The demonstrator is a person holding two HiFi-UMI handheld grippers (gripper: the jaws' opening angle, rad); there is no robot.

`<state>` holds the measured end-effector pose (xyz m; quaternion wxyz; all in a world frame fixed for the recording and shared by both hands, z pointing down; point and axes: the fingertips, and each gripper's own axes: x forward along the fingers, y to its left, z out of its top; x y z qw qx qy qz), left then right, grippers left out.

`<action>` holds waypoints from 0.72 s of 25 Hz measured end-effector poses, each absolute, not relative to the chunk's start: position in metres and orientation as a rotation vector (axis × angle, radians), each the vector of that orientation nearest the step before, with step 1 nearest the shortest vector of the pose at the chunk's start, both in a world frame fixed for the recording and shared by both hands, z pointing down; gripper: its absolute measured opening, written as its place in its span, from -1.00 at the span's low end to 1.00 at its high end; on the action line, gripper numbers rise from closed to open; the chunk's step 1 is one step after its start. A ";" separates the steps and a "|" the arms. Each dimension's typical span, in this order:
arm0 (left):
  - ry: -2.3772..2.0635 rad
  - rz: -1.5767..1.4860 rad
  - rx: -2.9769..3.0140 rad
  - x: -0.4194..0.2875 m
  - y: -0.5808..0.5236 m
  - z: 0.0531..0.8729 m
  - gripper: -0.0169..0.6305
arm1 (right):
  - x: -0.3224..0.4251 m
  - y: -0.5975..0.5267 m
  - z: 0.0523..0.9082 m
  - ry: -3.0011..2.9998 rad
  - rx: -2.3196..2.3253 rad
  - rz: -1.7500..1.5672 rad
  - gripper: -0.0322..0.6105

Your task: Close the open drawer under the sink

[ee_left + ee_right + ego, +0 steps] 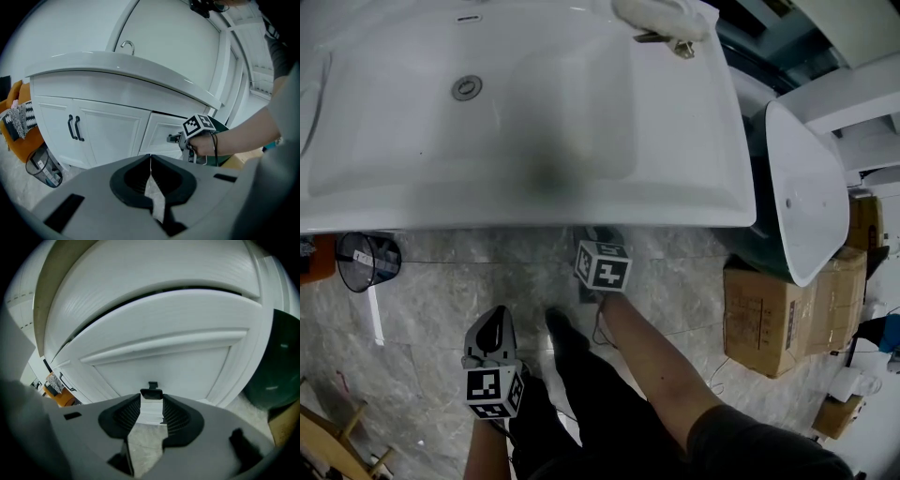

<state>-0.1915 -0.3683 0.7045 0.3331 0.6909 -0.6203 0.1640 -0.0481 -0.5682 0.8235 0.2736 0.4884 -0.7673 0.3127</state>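
right gripper view: the right gripper (151, 404) is up against the white drawer (159, 357) front, and its ribbed fingers (129, 414) are closed on the small black handle (151, 393), which sits between their tips. a dark gap runs along the drawer's top edge, under the curved lip of the sink (534, 211), so the drawer front stands a little out from the cabinet. in the left gripper view the drawer is on the right side of the vanity, just beside the two cabinet doors (93, 131) with black bar pulls, and a hand (206, 145) holds the right gripper at the drawer's handle. the left gripper (150, 161) is held back from the vanity, well apart from it, with its jaws pressed together and nothing between them. in the head view the right gripper reaches under the sink's front edge, while the left one hangs lower over the grey marbled floor (422, 328). a dark wire bin (367, 260) stands at the left and a cardboard box (764, 319) at the right.
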 end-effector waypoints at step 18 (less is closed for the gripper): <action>-1.508 0.467 2.057 -0.230 -0.255 0.609 -0.90 | -0.018 -0.417 0.674 -2.103 1.624 0.919 -0.45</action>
